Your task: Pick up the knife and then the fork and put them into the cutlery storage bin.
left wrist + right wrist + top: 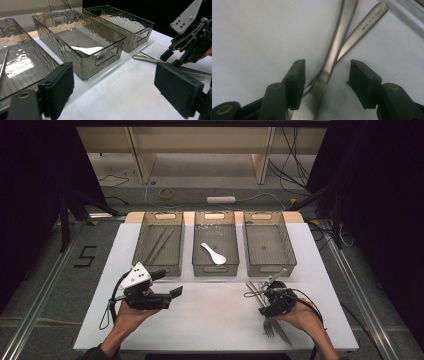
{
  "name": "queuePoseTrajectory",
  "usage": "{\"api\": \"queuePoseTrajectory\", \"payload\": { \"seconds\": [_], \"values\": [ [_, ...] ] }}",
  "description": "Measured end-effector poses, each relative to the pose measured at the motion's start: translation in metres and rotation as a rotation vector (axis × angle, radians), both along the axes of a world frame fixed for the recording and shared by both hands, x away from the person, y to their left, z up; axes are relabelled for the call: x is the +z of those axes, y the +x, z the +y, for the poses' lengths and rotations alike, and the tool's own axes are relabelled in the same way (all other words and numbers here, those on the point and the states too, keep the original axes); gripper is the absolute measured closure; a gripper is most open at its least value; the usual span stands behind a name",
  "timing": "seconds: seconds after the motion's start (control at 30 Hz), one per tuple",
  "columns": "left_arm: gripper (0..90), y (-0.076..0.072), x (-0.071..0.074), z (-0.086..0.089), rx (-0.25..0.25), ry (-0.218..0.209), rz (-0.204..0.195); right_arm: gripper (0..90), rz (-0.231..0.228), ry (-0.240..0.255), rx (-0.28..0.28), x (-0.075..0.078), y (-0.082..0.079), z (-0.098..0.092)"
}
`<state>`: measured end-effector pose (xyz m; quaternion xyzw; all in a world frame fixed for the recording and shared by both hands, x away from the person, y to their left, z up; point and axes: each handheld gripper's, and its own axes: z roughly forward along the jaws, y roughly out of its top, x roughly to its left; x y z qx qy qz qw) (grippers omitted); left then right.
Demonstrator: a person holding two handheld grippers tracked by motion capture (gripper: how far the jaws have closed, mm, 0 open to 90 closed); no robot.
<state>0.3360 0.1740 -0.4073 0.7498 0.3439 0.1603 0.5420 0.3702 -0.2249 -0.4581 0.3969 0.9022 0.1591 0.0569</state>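
Surface: white tabletop (215, 320) bearing three grey bins (215, 245).
Floor marking: "5", left of the tabletop.
Right gripper (325, 82): jaws apart, straddling crossed steel handles (337, 42), not pressing.
Left gripper (113, 87): jaws wide, nothing between.
Handle engraving: too small to read.

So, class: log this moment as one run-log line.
left gripper: open, idle | right gripper: open astride cutlery | spoon: middle bin

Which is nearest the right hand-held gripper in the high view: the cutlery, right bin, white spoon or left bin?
From the right hand-held gripper:
1. Cutlery, under its jaws.
2. Right bin, just beyond.
3. White spoon, in the middle bin.
4. Left bin, far left.
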Motion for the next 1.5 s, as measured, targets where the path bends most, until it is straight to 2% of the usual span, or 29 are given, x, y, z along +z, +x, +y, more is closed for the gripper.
{"api": "queuePoseTrajectory", "payload": {
  "seconds": [0.3,0.6,0.7,0.87,1.13,1.3,1.5],
  "values": [
    [16.0,-0.002,0.0,0.0,-0.004,0.002,-0.007,53.8,-0.007,-0.028,-0.008,-0.001,-0.001,0.002],
    [16.0,-0.003,0.0,0.001,-0.005,-0.001,-0.011,64.0,-0.003,-0.049,0.003,0.0,-0.002,0.008],
    [16.0,-0.003,0.0,0.001,-0.007,0.004,-0.01,69.4,-0.005,-0.039,-0.003,0.002,-0.001,0.008],
    [15.9,-0.003,0.0,0.0,-0.009,0.008,-0.008,71.8,0.003,-0.032,-0.018,0.003,0.0,0.008],
    [16.0,-0.004,0.0,0.0,-0.014,0.013,-0.01,71.2,0.006,-0.041,-0.035,0.003,0.0,0.009],
    [16.0,-0.004,0.0,-0.001,-0.015,0.017,-0.011,71.9,0.0,-0.052,-0.024,0.003,-0.001,0.01],
    [16.0,-0.004,0.0,-0.001,-0.018,0.018,-0.011,79.9,-0.004,-0.029,-0.018,0.006,-0.002,0.011]
  ]
}}
